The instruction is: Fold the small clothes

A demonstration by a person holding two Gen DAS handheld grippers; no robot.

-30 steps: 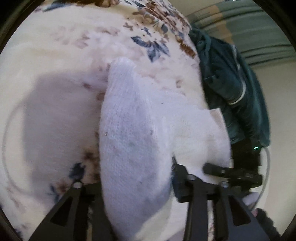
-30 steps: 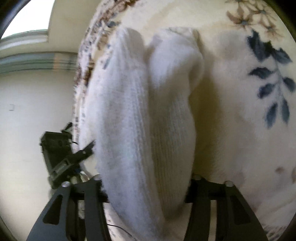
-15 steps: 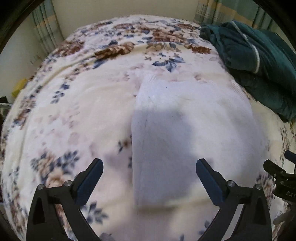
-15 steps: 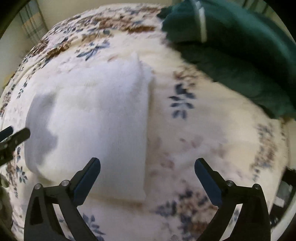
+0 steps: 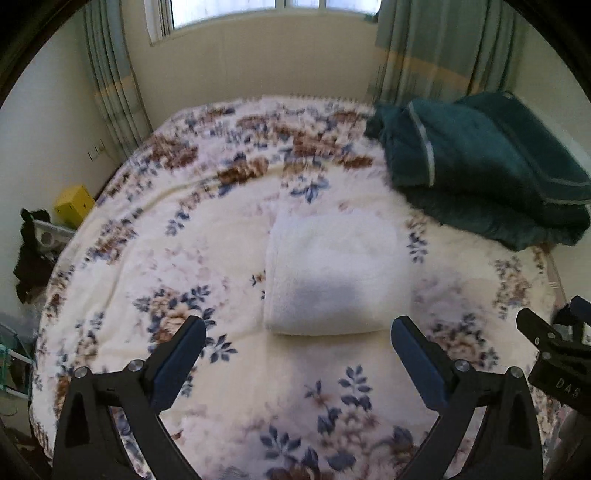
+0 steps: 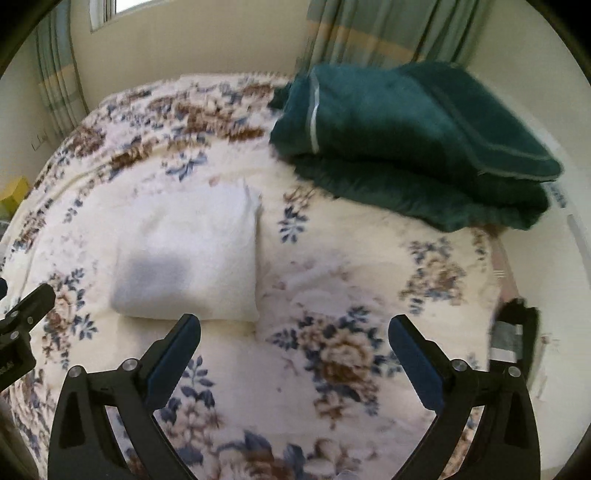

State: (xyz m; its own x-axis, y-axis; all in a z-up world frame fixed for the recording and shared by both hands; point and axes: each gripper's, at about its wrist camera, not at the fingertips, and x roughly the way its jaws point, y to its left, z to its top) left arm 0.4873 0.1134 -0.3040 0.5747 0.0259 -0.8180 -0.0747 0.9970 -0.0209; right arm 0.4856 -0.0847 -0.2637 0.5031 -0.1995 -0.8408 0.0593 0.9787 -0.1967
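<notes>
Left gripper (image 5: 298, 332): black two-finger tool with blue pads, fingers spread wide apart, holding nothing, raised above the bed's near part.
Right gripper (image 6: 294, 330): same build, fingers equally wide apart and empty, off the garment's right edge.
Garment: a white knitted piece of clothing (image 5: 334, 275), folded into a neat rectangle, lies flat mid-bed beyond both tools, its rounded fold edge nearest and a shadow patch across it.
Bed: cream floral fleece blanket (image 5: 155, 258) with bare stretches left of, right of and nearer than the garment.
Far right: folded dark green blanket (image 6: 406, 144), well apart from the garment.
Left view only: yellow box (image 5: 75, 205) beside the bed's left edge, and window (image 5: 273, 7) above.
Both views: striped curtains (image 6: 373, 33).
</notes>
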